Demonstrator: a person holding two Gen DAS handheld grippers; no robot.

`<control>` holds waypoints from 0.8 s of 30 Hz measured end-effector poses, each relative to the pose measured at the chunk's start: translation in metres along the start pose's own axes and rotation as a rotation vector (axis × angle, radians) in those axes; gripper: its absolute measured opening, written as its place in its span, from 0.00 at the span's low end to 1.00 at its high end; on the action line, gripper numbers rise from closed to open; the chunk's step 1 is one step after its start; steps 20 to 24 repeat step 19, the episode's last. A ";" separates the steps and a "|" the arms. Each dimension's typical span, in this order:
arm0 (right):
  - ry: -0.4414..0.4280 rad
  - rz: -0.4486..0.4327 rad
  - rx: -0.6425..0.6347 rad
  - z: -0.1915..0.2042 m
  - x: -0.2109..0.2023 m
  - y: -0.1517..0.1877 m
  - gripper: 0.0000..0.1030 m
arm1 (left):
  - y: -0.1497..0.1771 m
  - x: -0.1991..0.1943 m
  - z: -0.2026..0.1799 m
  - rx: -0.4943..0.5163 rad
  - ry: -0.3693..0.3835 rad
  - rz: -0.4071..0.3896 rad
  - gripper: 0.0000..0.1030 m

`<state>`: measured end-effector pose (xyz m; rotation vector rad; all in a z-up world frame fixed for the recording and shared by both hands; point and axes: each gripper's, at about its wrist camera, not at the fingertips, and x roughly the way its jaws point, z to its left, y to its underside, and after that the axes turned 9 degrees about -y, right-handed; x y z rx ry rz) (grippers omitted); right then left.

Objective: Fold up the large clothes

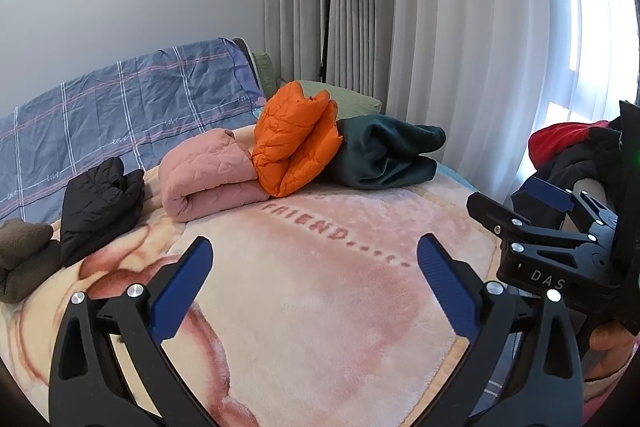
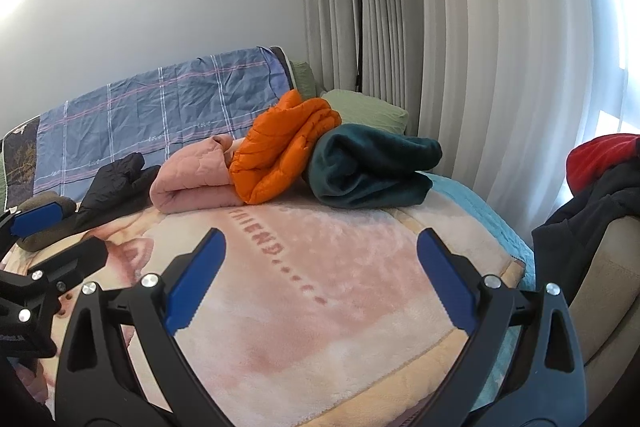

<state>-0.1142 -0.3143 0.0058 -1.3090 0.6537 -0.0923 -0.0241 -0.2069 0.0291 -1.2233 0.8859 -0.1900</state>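
Folded clothes lie in a row at the far side of the bed: a brown fleece, a black quilted jacket, a pink quilted garment, an orange puffer jacket and a dark teal fleece. They also show in the right wrist view: pink, orange, teal. My left gripper is open and empty above the pink blanket. My right gripper is open and empty above the same blanket. An unfolded pile of red and black clothes lies on a chair at the right.
A blue plaid cover drapes the headboard. A green pillow lies behind the clothes. A black floor lamp stands by grey curtains. The right gripper's body shows at the right of the left wrist view.
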 end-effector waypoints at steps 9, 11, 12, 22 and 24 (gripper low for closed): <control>-0.002 0.012 -0.010 0.002 0.006 0.003 0.95 | 0.001 0.001 -0.001 0.011 -0.023 -0.004 0.99; -0.002 0.013 -0.008 0.002 0.006 0.003 0.95 | 0.001 0.001 -0.001 0.012 -0.023 -0.005 0.99; -0.002 0.014 -0.007 0.002 0.007 0.003 0.95 | 0.001 0.001 0.000 0.014 -0.024 -0.005 0.99; -0.003 0.016 -0.007 0.002 0.008 0.005 0.95 | 0.002 0.003 0.000 0.021 -0.032 0.000 0.99; -0.003 0.016 -0.007 0.002 0.008 0.005 0.95 | 0.002 0.003 0.000 0.021 -0.032 0.000 0.99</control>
